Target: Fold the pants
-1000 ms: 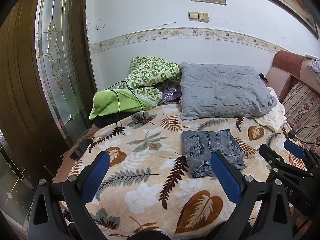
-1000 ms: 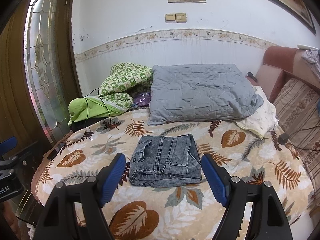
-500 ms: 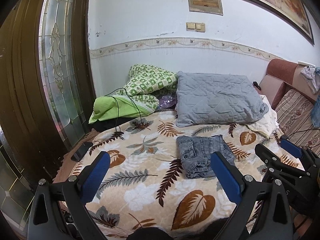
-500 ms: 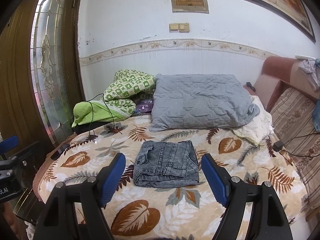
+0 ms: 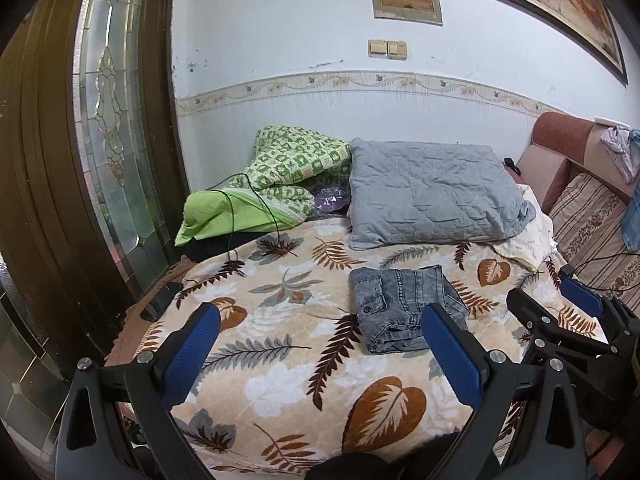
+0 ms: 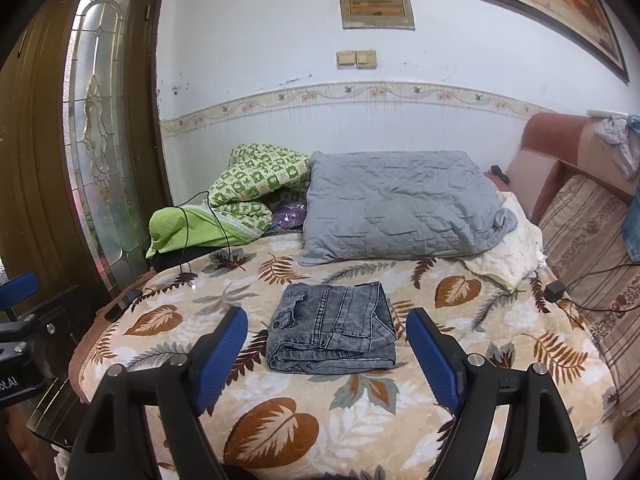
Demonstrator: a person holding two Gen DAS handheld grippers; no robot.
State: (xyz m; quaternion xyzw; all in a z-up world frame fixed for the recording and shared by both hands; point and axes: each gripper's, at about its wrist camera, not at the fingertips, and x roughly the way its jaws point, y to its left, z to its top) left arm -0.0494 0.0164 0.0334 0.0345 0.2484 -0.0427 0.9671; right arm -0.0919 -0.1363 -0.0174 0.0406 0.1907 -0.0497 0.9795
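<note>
The grey denim pants (image 6: 333,328) lie folded into a compact rectangle on the leaf-patterned blanket (image 6: 280,420) in the middle of the bed. They also show in the left wrist view (image 5: 404,308). My left gripper (image 5: 320,344) is open and empty, held back from the bed, with the pants ahead and to its right. My right gripper (image 6: 326,354) is open and empty, held back from the pants, which lie straight ahead between its blue pads. The right gripper also shows at the right edge of the left wrist view (image 5: 560,312).
A grey pillow (image 6: 400,204), a green quilt (image 6: 248,184) and a cable (image 6: 200,236) lie at the bed's far side. A striped sofa cushion (image 6: 592,248) with a charger (image 6: 555,291) is on the right. A wooden door with glass (image 6: 96,140) stands left.
Both grippers have drawn back and upward from the bed, so the pants look smaller and farther away. The pants have not moved. Both grippers stay open.
</note>
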